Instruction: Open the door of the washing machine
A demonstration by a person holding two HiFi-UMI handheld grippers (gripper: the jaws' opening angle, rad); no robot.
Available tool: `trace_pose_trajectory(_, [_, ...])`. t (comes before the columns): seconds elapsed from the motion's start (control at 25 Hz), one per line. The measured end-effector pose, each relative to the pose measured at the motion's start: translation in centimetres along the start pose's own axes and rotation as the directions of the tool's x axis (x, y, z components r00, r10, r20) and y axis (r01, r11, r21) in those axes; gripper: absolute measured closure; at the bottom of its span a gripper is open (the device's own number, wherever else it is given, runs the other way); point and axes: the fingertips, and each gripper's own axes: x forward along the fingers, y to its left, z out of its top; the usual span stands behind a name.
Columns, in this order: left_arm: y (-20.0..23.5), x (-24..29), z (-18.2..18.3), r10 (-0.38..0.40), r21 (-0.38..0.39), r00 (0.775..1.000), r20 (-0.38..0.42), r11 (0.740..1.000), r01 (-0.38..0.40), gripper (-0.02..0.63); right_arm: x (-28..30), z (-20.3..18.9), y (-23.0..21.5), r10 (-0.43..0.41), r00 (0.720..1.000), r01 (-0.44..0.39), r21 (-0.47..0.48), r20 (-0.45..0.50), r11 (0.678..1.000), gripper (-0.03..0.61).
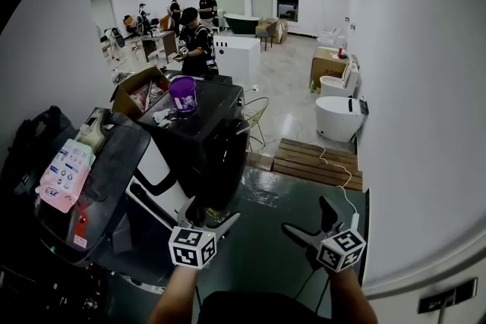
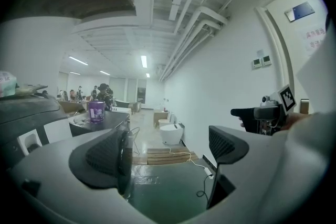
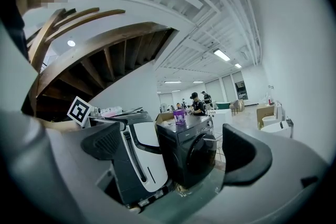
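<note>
The dark washing machine [image 1: 199,134] stands ahead and left, its round door [image 1: 226,163] lying flat against the front and facing my grippers. A purple bucket [image 1: 183,93] sits on top of it. My left gripper [image 1: 213,210] hangs open just in front of the door's lower edge, with nothing between its fingers. In the left gripper view the door's rim [image 2: 124,165] lies beside the left finger [image 2: 102,162]. My right gripper [image 1: 307,215] is open and empty, further right over the floor. The right gripper view shows the machine [image 3: 184,157] and its door [image 3: 203,153] between the open fingers.
A white-and-black appliance [image 1: 156,177] stands against the washer's left side. An open cardboard box [image 1: 137,91] sits behind the washer. A wooden pallet [image 1: 315,162], a white cable [image 1: 343,182] and white toilets [image 1: 339,116] lie to the right, by the wall. People [image 1: 196,42] work far back.
</note>
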Motion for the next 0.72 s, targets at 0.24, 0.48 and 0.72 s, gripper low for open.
trace_pose_trajectory(0.24, [-1.6,0.7,-0.6,0.003,0.005,1.0,-0.026,1.0,-0.003,0.086,-1.9,-0.7,-2.0,-0.045,0.999,0.045,0.02,-0.008,0.999,-0.008])
trace_pose_trajectory(0.48, [-2.5,2.3,0.0,-0.039,0.018,0.999,-0.016,0.999,0.039,0.086,-1.9,-0.8,-3.6,-0.066,0.998,0.066,0.035,-0.002,0.997,-0.008])
trace_pose_trajectory(0.72, [-1.8,5.4,-0.2,-0.06,0.05,0.997,-0.05,0.997,0.062,0.087,-0.7,-1.3,-5.7,-0.079,0.997,0.08,0.048,-0.019,0.996,-0.006])
